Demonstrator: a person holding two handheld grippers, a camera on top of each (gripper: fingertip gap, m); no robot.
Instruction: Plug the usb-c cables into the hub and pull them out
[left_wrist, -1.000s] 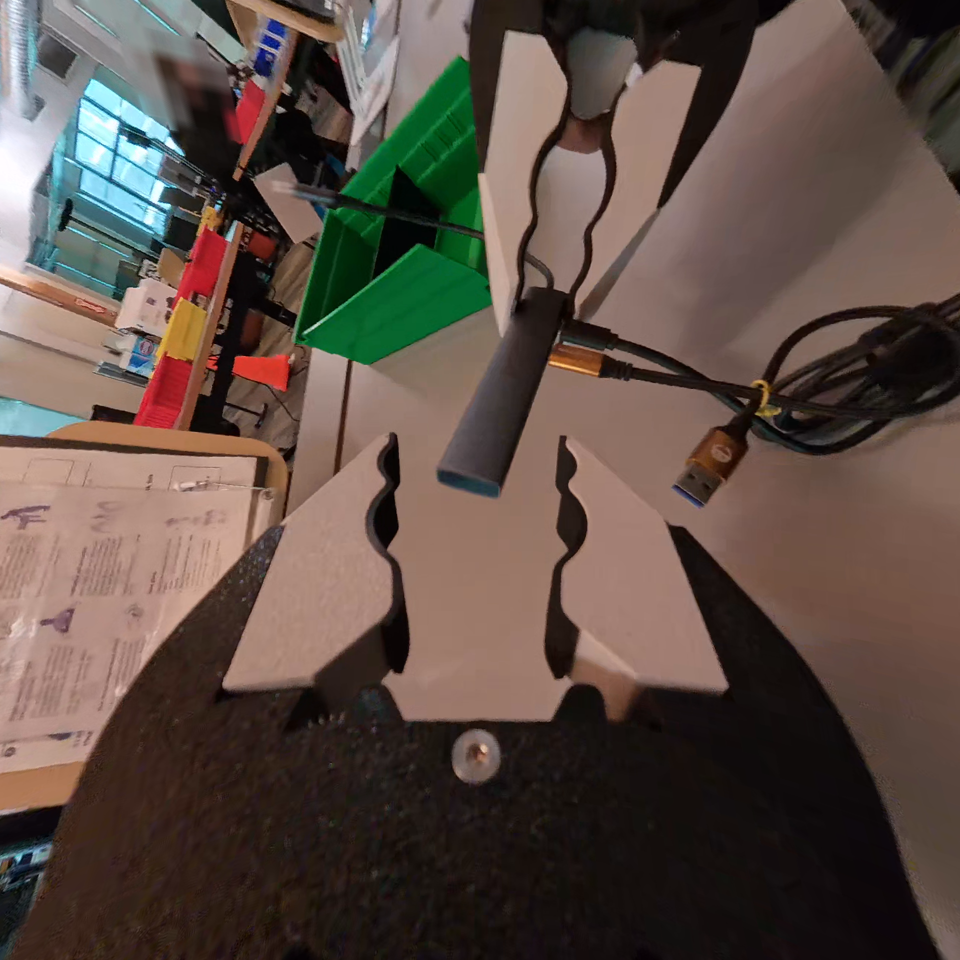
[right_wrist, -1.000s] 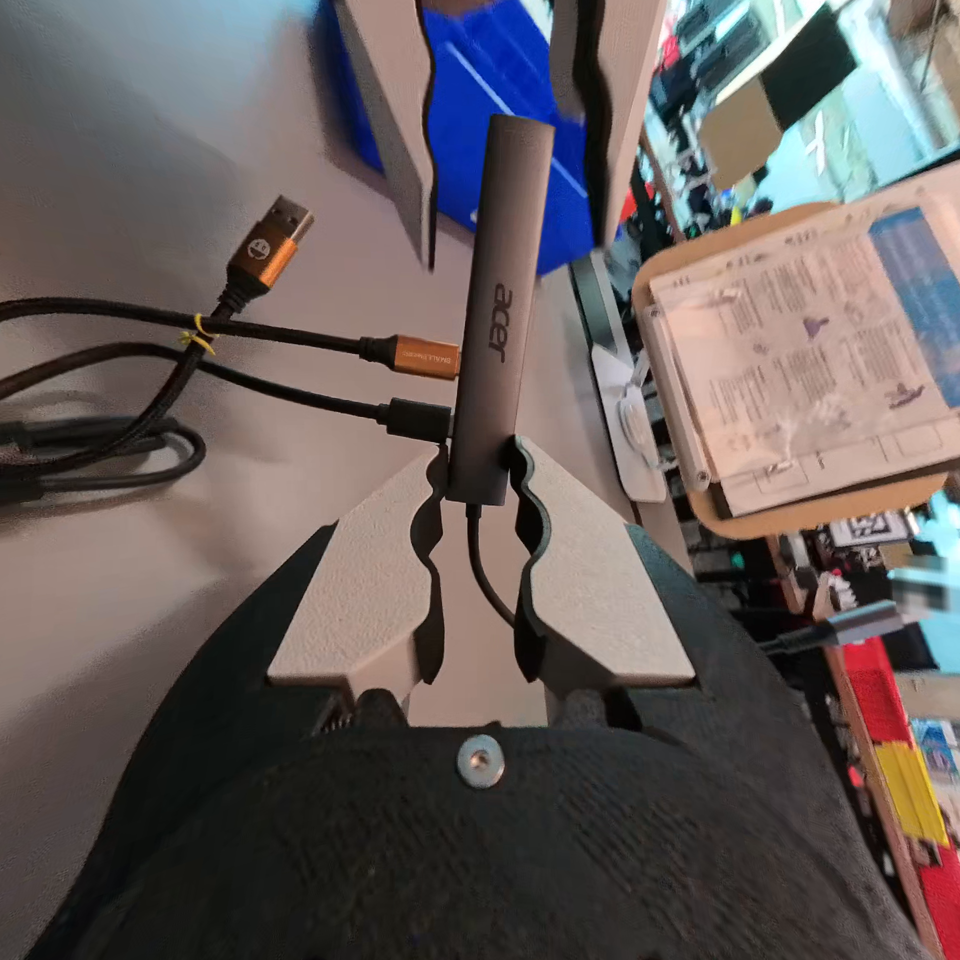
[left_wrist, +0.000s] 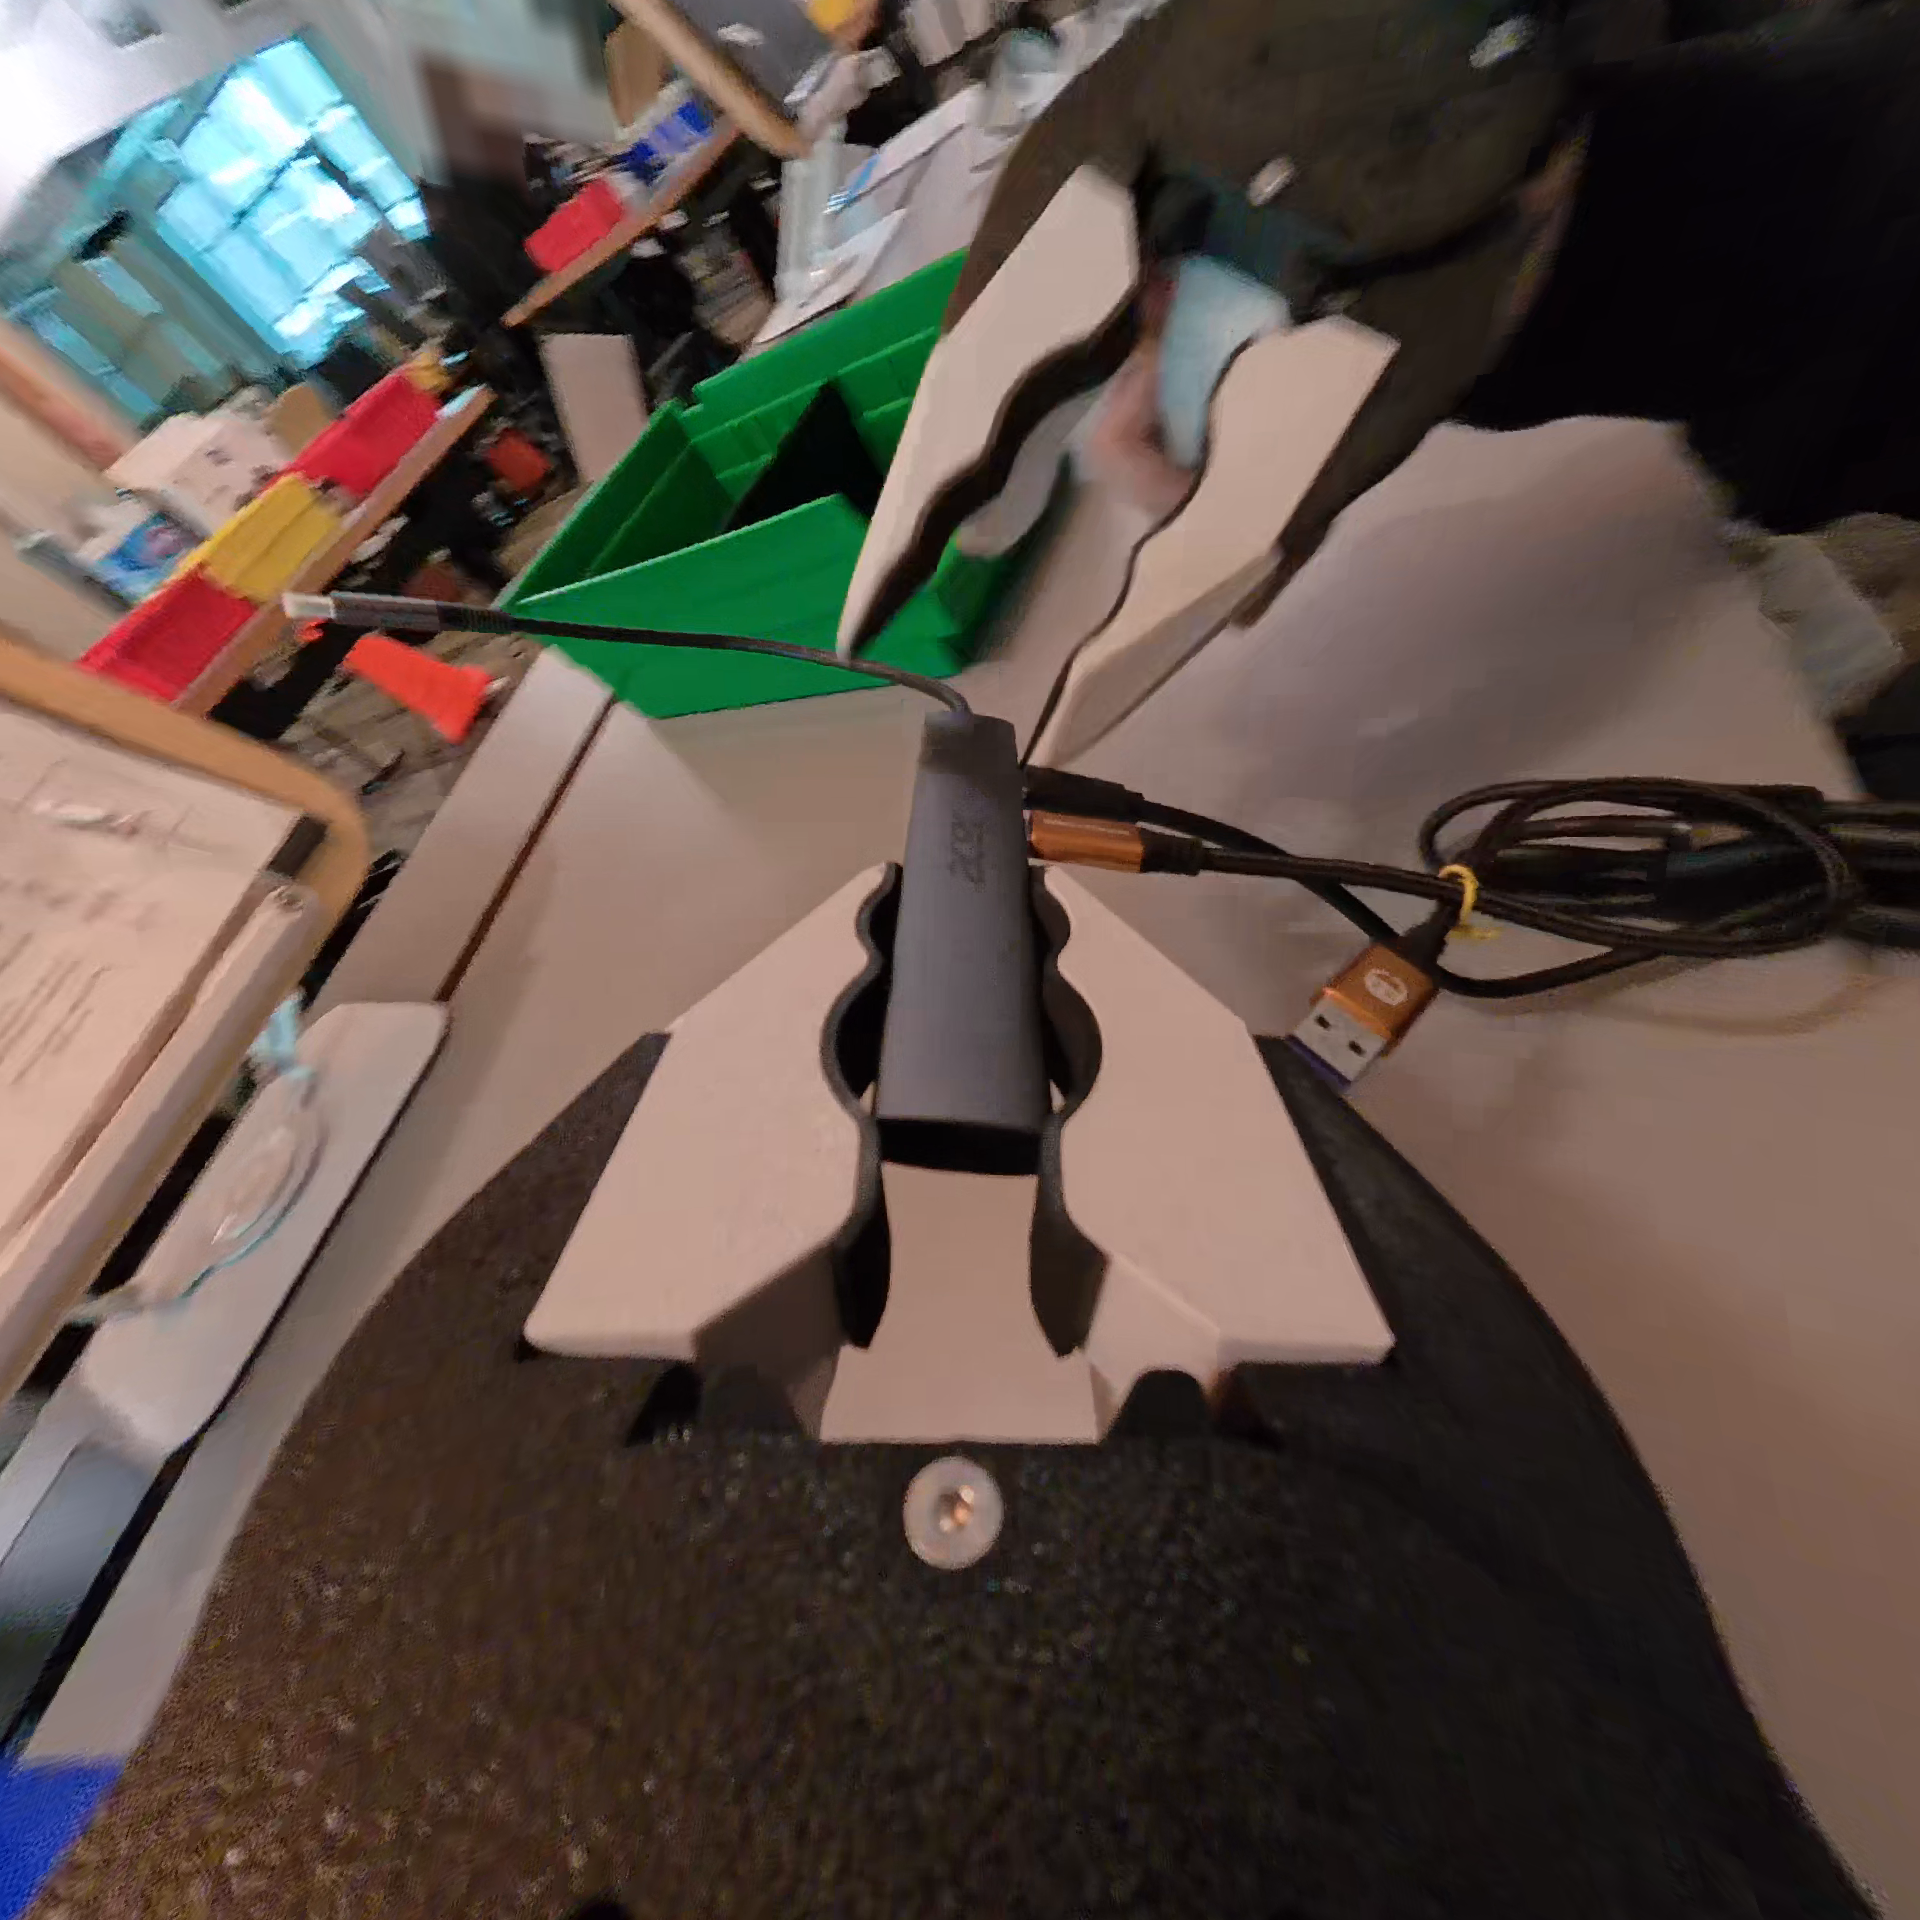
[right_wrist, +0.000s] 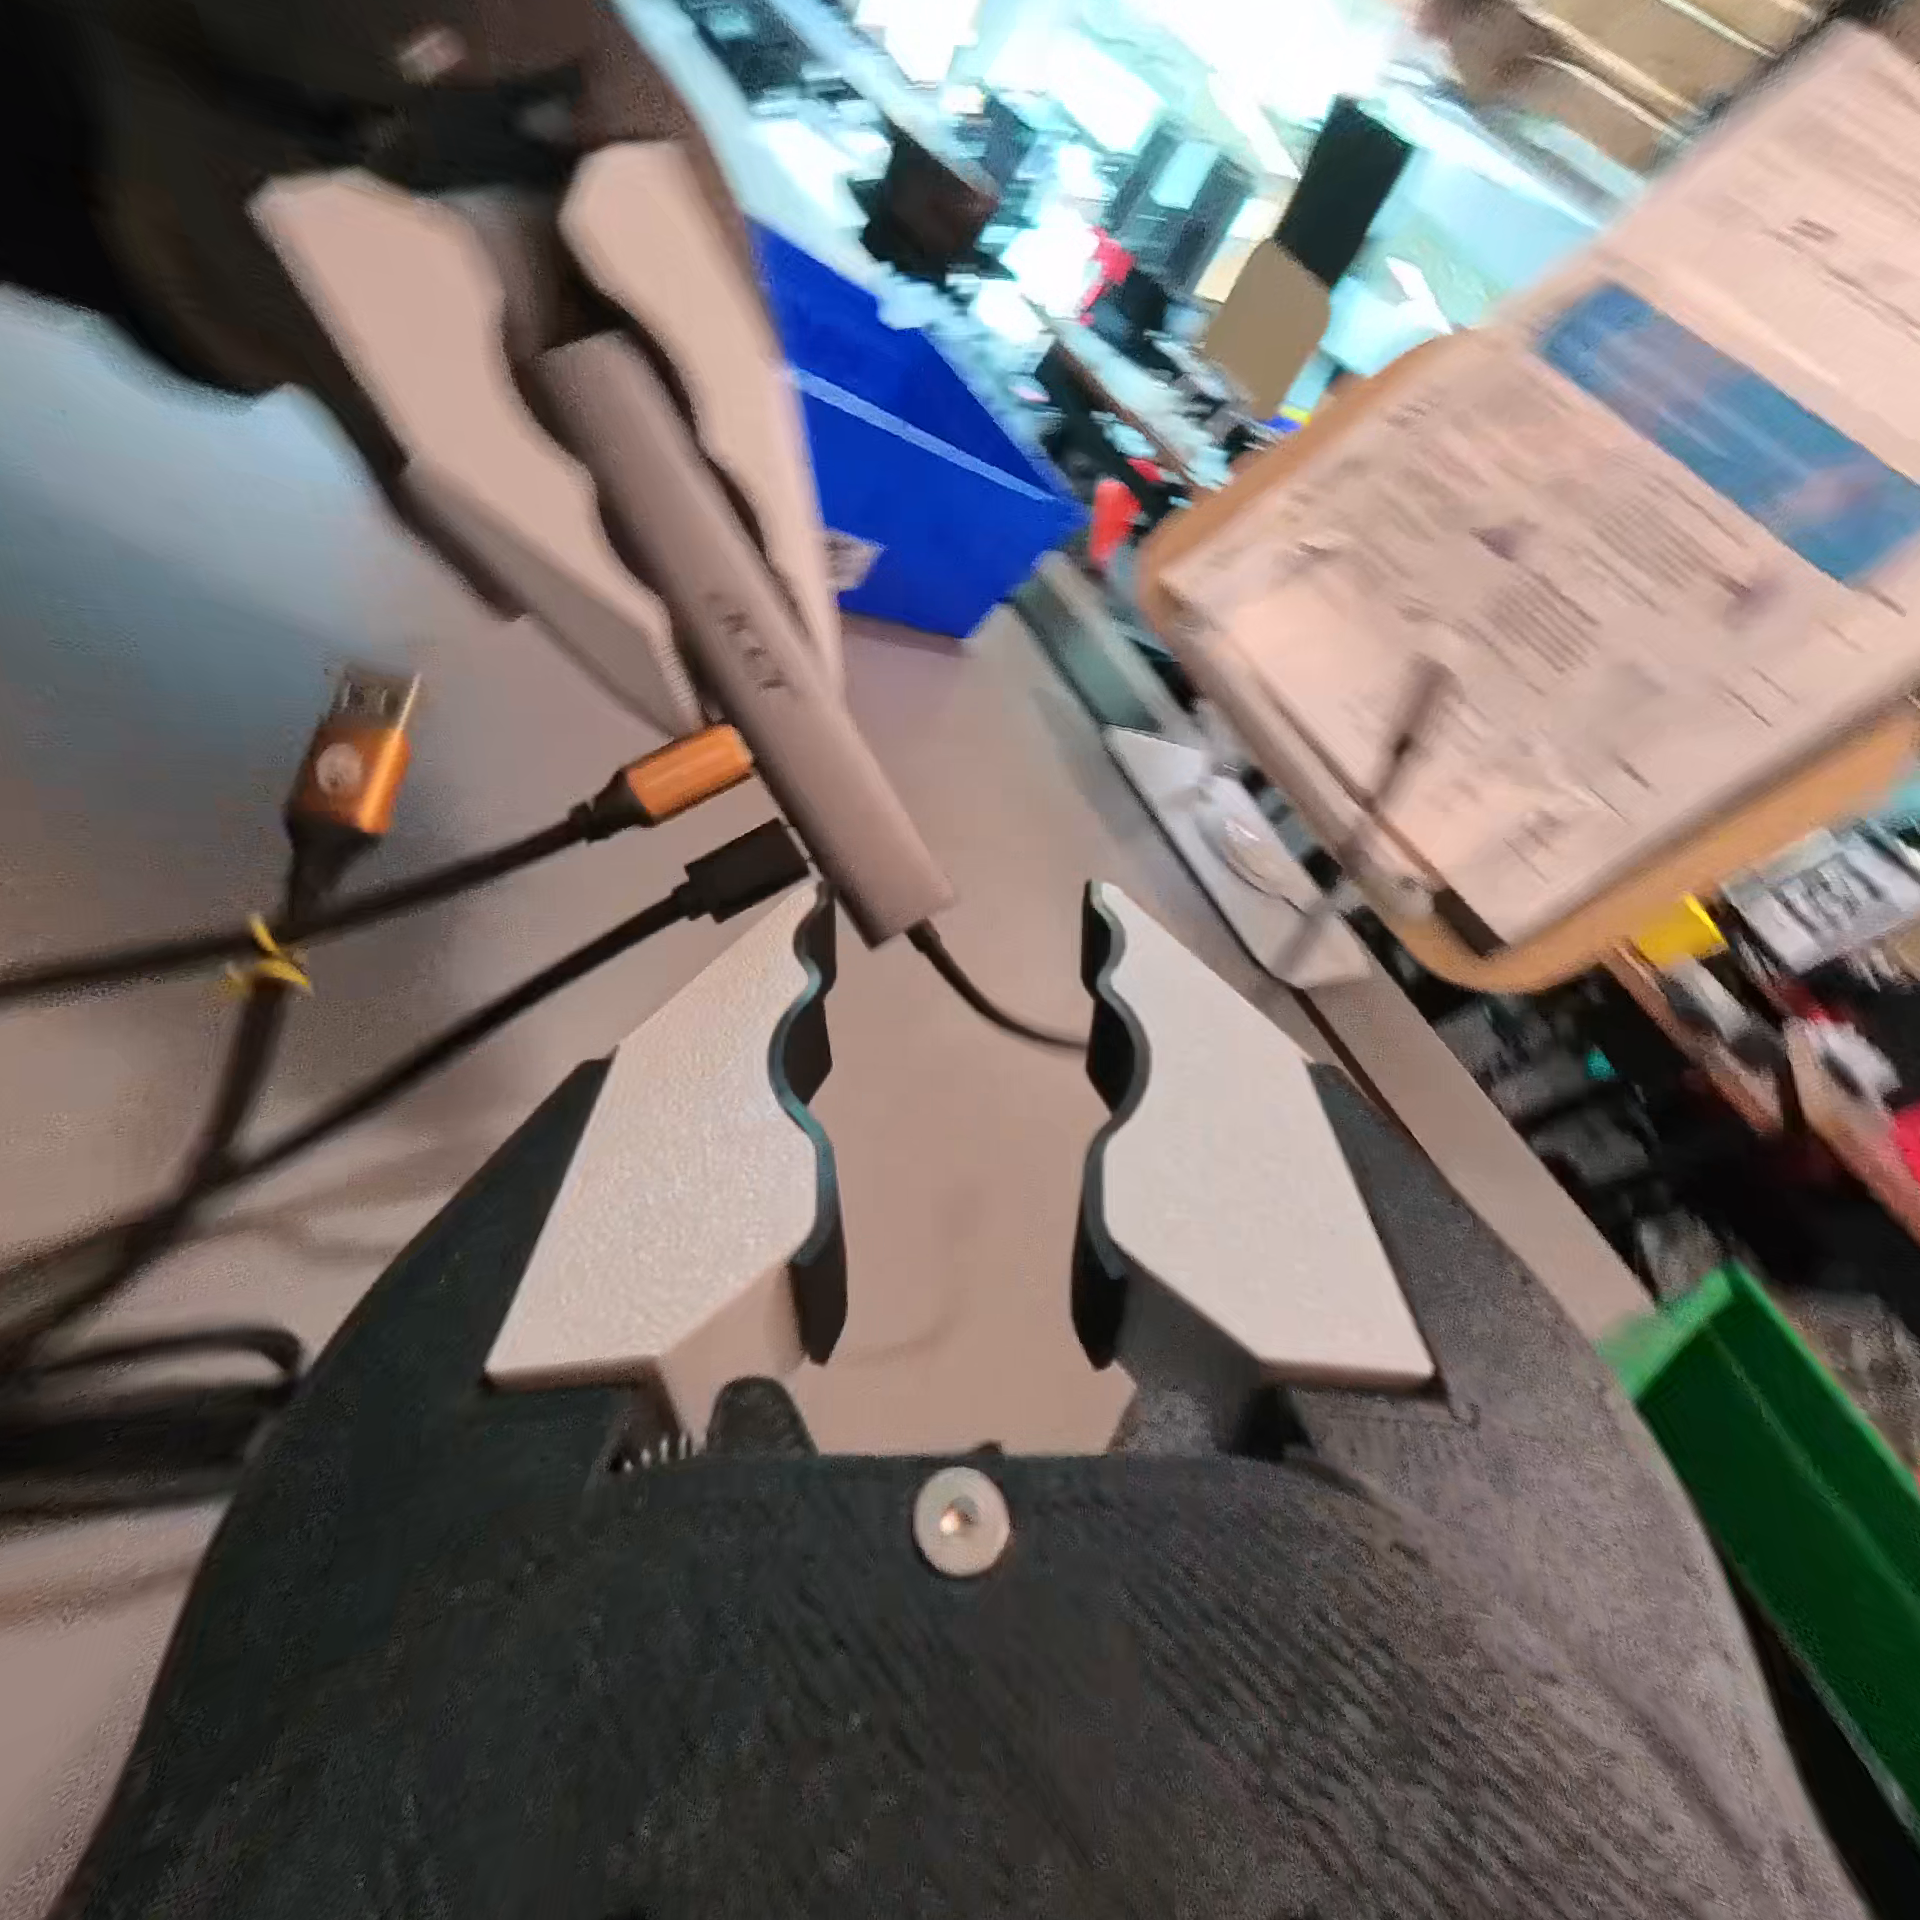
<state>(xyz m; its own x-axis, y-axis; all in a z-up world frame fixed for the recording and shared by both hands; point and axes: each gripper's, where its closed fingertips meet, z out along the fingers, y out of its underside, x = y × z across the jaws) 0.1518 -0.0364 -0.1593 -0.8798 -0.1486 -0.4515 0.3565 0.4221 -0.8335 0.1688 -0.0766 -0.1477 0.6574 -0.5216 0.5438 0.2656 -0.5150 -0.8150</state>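
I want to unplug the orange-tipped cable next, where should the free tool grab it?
Grip the orange connector shell beside the hub, jaws across its flat sides, approaching with the right tool from the cable side. The rigid shell sticks straight out, so pull along its axis.

Surface (left_wrist: 1558, 1299): pale grey, matte, with a seam running along its left part. On it: coil of black cables (left_wrist: 1662, 873) at right, bound by a yellow tie (left_wrist: 1463, 891); orange USB-A plug (left_wrist: 1371, 1003) lying loose beside the coil; green bin (left_wrist: 727, 613) at the far edge; blue bin (right_wrist: 914, 468) at the opposite end.
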